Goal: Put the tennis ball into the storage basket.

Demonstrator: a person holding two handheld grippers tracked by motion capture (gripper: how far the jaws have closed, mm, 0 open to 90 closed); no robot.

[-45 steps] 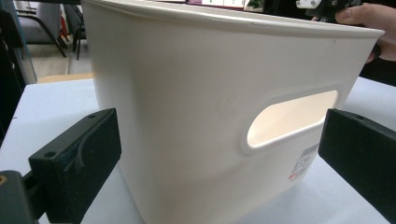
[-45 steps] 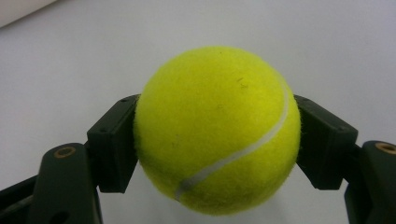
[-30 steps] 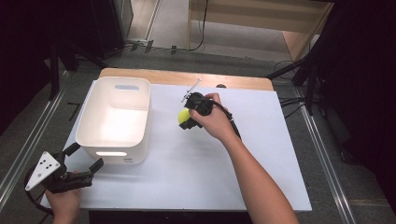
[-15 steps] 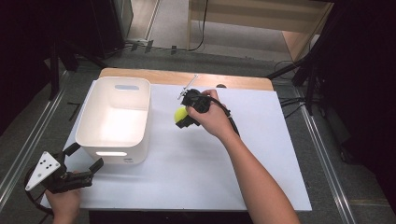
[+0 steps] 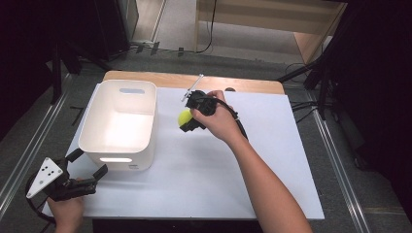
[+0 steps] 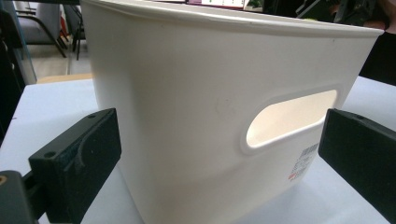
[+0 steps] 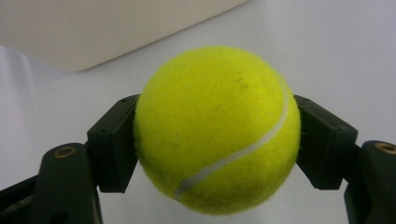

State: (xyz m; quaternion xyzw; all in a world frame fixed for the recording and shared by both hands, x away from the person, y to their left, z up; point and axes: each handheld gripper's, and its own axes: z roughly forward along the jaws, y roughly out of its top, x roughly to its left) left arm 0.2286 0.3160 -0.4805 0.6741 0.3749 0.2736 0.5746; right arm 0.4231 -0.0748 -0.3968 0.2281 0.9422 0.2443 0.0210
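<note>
A yellow tennis ball [image 7: 217, 128] sits clamped between the two black jaws of my right gripper [image 5: 187, 121], which is shut on it. In the high view the tennis ball [image 5: 183, 118] hangs just above the white table, a short way right of the white bin [image 5: 121, 121]. My left gripper [image 5: 86, 165] rests at the table's near left corner with its jaws open, pointing at the bin's near wall. In the left gripper view the bin [image 6: 196, 84] fills the space ahead, its handle cut-out [image 6: 289, 116] between the pads [image 6: 79, 154], which touch nothing.
The white table sheet [image 5: 243, 165] lies on a wooden board [image 5: 160, 80] that shows along the far edge. A small metal tool [image 5: 192, 88] lies near the far edge behind the right hand. Dark floor and rails flank the table.
The right gripper with the ball has shifted slightly left toward the bin and a little farther up the table. The left gripper has stayed put.
</note>
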